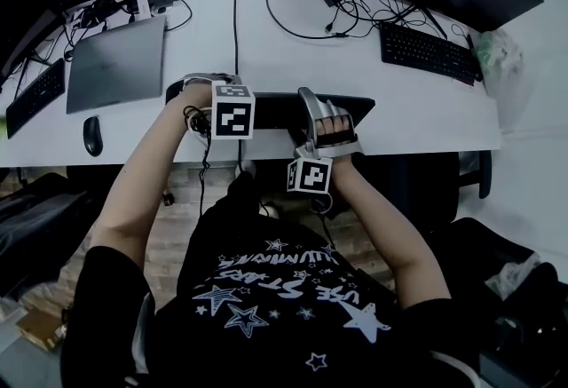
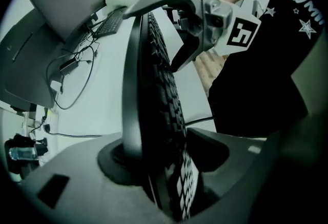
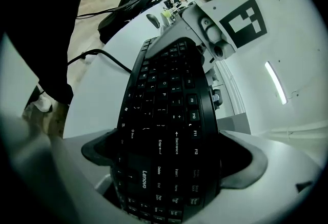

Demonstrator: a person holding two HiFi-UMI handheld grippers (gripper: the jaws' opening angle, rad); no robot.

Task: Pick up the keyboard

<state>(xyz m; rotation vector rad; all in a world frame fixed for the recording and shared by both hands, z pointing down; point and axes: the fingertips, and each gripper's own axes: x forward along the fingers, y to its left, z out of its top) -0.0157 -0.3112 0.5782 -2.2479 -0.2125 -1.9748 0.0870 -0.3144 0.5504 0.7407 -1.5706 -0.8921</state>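
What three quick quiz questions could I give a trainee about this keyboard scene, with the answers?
1. True or false: the left gripper and the right gripper each have the keyboard between their jaws.
2. Which lies on the desk near the closed laptop? A mug; B mouse; C scissors.
3. What brand name is printed on the held keyboard?
Key: 1 true; 2 B; 3 Lenovo.
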